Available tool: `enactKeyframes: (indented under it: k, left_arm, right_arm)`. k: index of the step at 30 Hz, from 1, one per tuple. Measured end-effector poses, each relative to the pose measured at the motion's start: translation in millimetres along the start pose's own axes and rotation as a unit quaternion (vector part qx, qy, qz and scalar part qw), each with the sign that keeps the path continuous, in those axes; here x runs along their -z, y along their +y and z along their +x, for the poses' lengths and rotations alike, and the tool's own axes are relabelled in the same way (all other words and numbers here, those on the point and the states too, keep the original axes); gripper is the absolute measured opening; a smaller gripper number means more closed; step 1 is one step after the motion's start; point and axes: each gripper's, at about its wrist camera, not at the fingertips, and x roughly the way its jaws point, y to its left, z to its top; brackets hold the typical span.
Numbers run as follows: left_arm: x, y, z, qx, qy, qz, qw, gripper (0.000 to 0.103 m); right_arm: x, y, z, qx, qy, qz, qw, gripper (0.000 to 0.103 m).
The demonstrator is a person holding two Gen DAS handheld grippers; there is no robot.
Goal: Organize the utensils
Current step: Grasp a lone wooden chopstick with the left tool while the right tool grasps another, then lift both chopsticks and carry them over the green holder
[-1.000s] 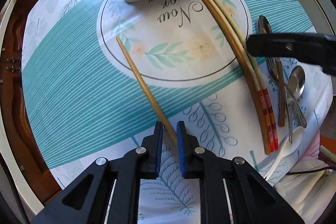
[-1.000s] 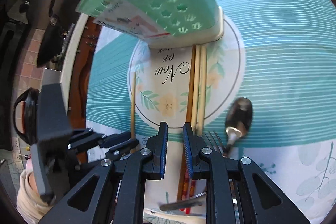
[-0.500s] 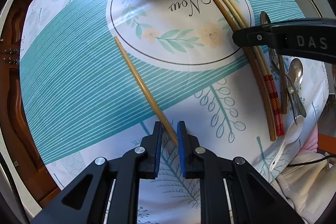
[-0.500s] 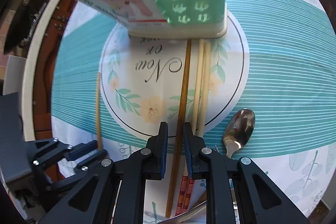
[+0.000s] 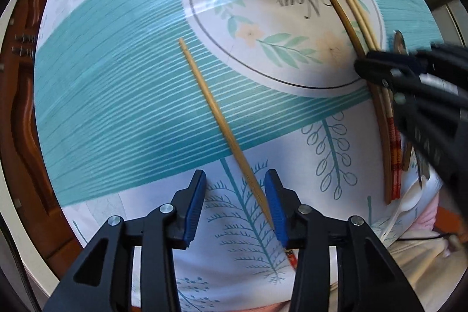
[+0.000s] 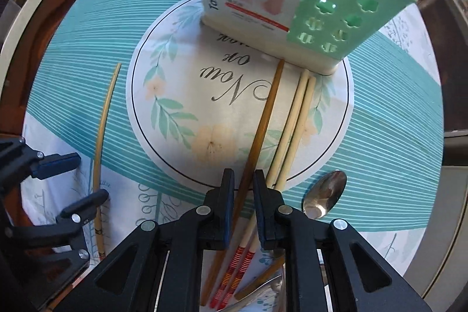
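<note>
Left tool (image 5: 234, 202) sits wide open around my pale chopstick (image 5: 215, 113) mid-frame; right tool (image 6: 243, 206) is nearly closed, straddling the dark chopstick (image 6: 263, 125) below the green holder (image 6: 336, 19).

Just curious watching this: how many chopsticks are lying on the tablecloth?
4: one lone chopstick at the left, one dark chopstick between the right gripper's fingers, two pale chopsticks beside it. Others may be hidden.

Teal-striped tablecloth (image 6: 395, 136) covers the table: green utensil holder (image 6: 336, 19) stands far, lone chopstick (image 5: 216, 119) lies left, three chopsticks (image 6: 286, 125) and a spoon (image 6: 324, 195) right.
</note>
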Motion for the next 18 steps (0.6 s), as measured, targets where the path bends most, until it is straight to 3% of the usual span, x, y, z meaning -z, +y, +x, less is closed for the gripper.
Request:
enactKeyframes:
  k: [4,6,7,8,10,15,18]
  left_arm:
    - [-4.9,11.5,0.6,0.004,0.029,-0.026,0.9992,0.039]
    - [-7.2,12.8,0.2,0.003,0.035,-0.024,0.9991,0.038]
    - [-7.9,13.9,-1.0,0.003,0.036,-0.024,0.9990,0.030]
    - [-8.3,15.8,-2.6,0.004,0.038,-0.023,0.9990,0.010]
    - [-9.7,21.3,-4.5,0.012,0.040,-0.026,0.9988,0.005]
    - [-0.9,34.7,-10.5,0.037,0.016,-0.041,0.9983,0.004]
    - [14.0,40.0,-25.2,0.044,-0.029,-0.045,0.9976,0.004]
  right_arm:
    - [0.8,6.7,-0.7,-0.013,-0.001,0.014,1.000,0.008]
    - [6.8,-7.8,-2.5,-0.049,0.004,0.032,0.998,0.007]
    - [6.4,-12.5,-2.6,-0.069,0.008,0.042,0.997,0.006]
    - [6.0,-17.1,-2.5,-0.098,0.013,0.058,0.993,0.006]
    - [6.0,-26.1,-2.0,-0.133,0.014,0.080,0.988,0.006]
    - [15.1,-41.5,-6.2,-0.197,0.000,0.118,0.973,0.006]
    - [25.4,-49.5,-21.1,-0.235,-0.037,0.123,0.963,0.006]
